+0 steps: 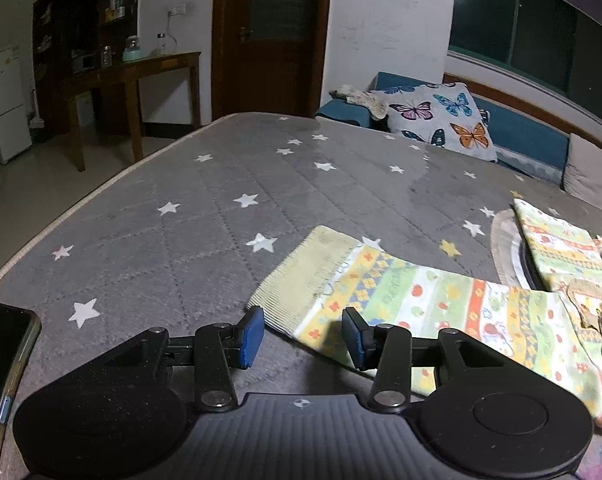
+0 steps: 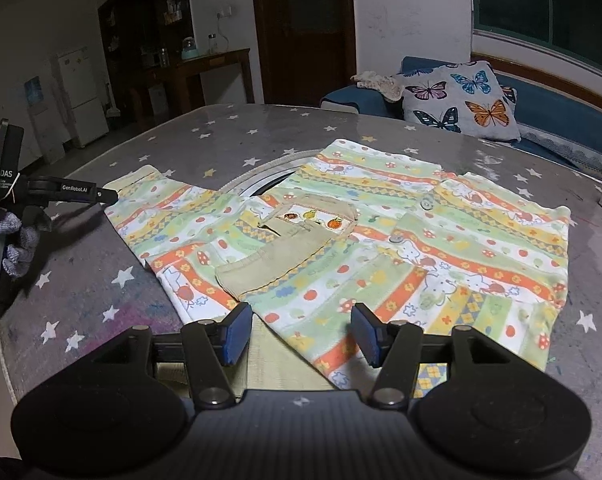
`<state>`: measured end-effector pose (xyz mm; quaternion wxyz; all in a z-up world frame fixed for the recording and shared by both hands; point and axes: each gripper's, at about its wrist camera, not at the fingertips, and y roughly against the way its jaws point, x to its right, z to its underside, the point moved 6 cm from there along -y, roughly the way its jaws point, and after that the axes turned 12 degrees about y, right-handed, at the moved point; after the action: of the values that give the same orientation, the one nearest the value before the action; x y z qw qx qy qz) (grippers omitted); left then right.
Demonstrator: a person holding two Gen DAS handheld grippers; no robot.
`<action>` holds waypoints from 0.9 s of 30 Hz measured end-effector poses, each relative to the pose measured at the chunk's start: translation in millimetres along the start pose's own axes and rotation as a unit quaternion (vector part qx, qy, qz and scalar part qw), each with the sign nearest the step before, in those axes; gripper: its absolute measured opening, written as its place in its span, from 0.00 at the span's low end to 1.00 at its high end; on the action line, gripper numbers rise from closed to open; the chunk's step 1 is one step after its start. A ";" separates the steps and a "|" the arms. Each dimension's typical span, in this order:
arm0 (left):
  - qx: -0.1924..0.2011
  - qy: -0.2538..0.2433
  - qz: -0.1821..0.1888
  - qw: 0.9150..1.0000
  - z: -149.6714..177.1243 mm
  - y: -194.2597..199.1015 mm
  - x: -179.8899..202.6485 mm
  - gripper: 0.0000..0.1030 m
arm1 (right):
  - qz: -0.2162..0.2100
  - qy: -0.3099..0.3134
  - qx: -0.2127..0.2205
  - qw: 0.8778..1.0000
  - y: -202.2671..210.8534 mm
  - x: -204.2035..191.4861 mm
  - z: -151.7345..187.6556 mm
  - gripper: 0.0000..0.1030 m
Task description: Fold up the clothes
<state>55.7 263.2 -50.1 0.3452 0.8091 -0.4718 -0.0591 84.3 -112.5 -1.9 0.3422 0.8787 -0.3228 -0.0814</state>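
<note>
My left claw (image 1: 303, 334) sits low in the middle of its own view, blue pads parted with a clear gap between them, pressing on nothing. My right claw (image 2: 301, 334) is likewise spread, nothing pinched. At the left edge of the right view my gloved left hand (image 2: 15, 240) grips the left claw's handle.

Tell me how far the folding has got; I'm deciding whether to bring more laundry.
Barely started. Done: the patterned shirt lies spread flat on the star-print bed cover, buttons fastened. In hand: the left claw is open around the sleeve cuff, and the right claw is open over the bottom hem; neither grips yet. Left: every fold.
</note>
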 end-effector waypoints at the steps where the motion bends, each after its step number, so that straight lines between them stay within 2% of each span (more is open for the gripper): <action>1: 0.000 0.000 -0.001 1.000 -0.4 -0.7 0.1 0.44 | -0.001 -0.001 -0.001 1.000 -1.0 -0.2 0.0 0.55; 3: 0.002 -0.003 0.000 1.000 -1.2 -2.3 1.6 0.42 | -0.001 -0.003 -0.001 1.000 -2.2 -0.7 0.4 0.55; 6: 0.002 -0.001 0.005 1.000 -3.3 -4.7 3.4 0.15 | -0.001 -0.007 0.000 1.000 -1.8 -1.2 0.8 0.55; 7: 0.000 0.004 0.013 1.000 -4.9 -3.7 5.0 0.11 | 0.000 -0.008 0.001 1.000 -1.4 -1.2 0.9 0.55; 11: 0.010 0.017 0.054 0.998 -14.1 11.0 20.4 0.09 | 0.005 -0.016 0.004 1.000 2.1 2.1 2.3 0.55; 15: 0.026 0.004 0.125 0.992 -23.6 39.3 62.5 0.08 | 0.015 -0.033 0.007 0.999 6.8 11.1 7.6 0.55; 19: 0.017 -0.022 0.208 0.978 -19.5 63.1 121.8 0.08 | 0.027 -0.049 0.012 0.998 15.7 22.4 15.8 0.55; 23: -0.002 -0.049 0.287 0.957 -8.4 83.0 182.9 0.08 | 0.042 -0.066 0.015 0.997 26.5 36.5 26.7 0.55; 27: -0.029 -0.070 0.344 0.936 9.6 95.5 238.5 0.08 | 0.062 -0.091 0.020 0.994 40.2 53.5 40.7 0.55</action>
<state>113.3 36.3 56.3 0.3340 0.5803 -0.7428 -0.0072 90.5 -190.6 -2.0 0.2979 0.8528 -0.4078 -0.1330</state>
